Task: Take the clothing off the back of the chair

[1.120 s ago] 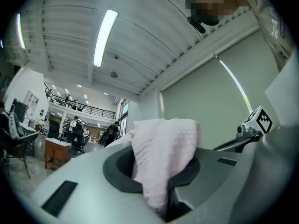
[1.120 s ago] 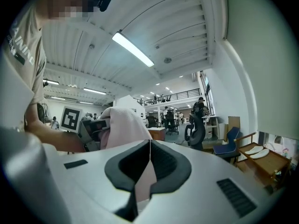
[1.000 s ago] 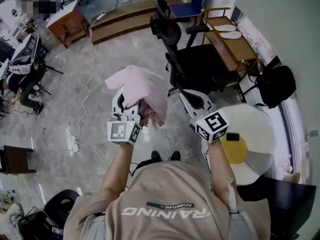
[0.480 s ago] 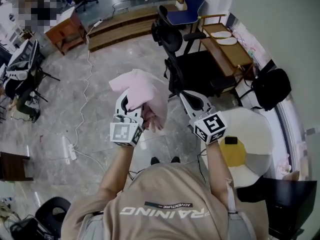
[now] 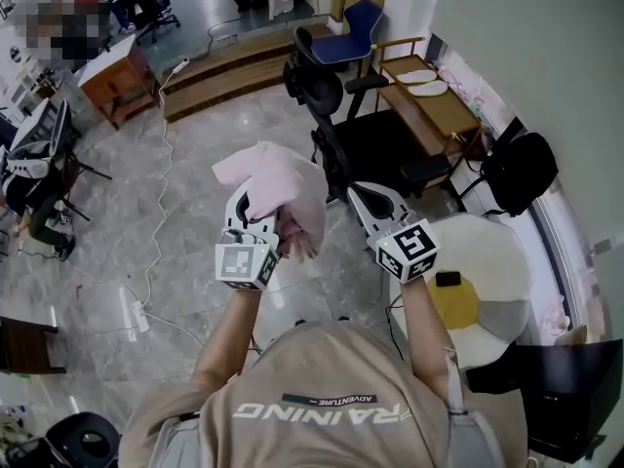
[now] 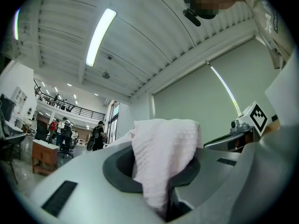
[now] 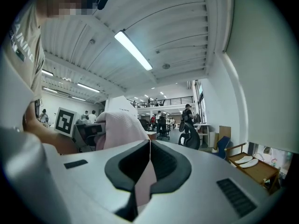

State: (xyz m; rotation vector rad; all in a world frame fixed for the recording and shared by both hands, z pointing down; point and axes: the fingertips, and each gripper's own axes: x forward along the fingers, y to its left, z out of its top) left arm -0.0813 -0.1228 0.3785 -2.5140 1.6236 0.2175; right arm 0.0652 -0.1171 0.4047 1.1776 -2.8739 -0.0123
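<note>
Your left claw (image 5: pixel 249 206) is clamped on the pale pink clothing (image 5: pixel 283 174). In the left gripper view the waffle-textured fabric fills the gap between the 2 dark pads and drapes over the top of them. A narrow tail of it runs down into the slot at the base of the jaws. From your head view the clothing sits bunched above and just ahead of that claw, held in the air over the grey marble floor (image 5: pixel 185 154). Its loose end hangs to the right of the claw's marker cube.

The clothing is off the black office chair (image 5: pixel 380 139). The chair stands ahead of you and to the right, apart from the fabric, with its headrest and backrest facing you.

Your right claw (image 5: pixel 363 195) is held level beside the left one, near the right edge of the clothing but apart from it in the head view. In the right gripper view its 2 jaws meet tip to tip. A thin pale pink sliver shows in the slit below the tips, and you cannot tell from here whether that is a pinched fold. In that same view the pink bundle and the left claw's marker cube sit off to the left.

Beyond the chair a wooden surface (image 5: pixel 444 115) against the wall carries 2 flat white pieces. A black bag (image 5: pixel 517 169) rests near the wall to the right. A white cable (image 5: pixel 164 174) trails across the floor on your left.
</note>
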